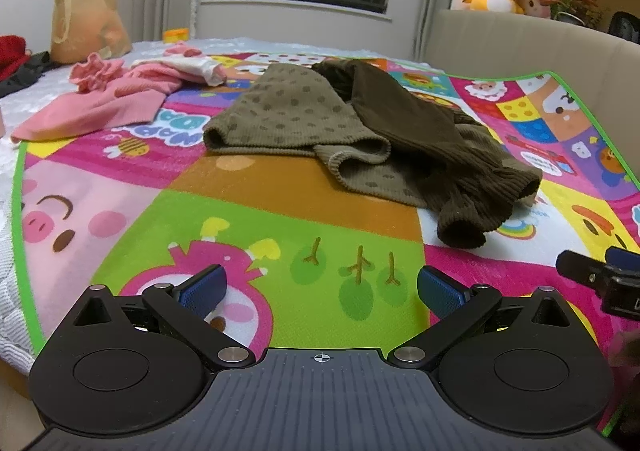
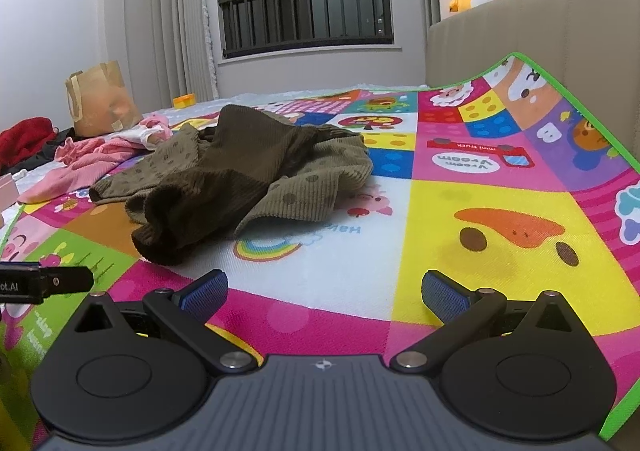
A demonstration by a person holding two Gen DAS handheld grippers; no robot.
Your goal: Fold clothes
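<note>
both claws wide open and empty, brown knit heap waiting on the mat

the crumpled olive and dark brown ribbed knit garment [image 1: 372,139] sits mid-way up the bright cartoon-print play mat [image 1: 280,211] on the bed, well ahead of the left claw [image 1: 320,291] and right claw [image 2: 325,293]. looks soft, floppy, light and a bit grippy, so it'll sag from wherever it's pinched. i'd go for the thick ribbed cuffs or hem nearest the claws. a pink ruffled garment [image 1: 108,99] lies further back.

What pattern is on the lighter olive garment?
Darker polka dots on ribbed olive garment; clearest in the left wrist view.
</note>
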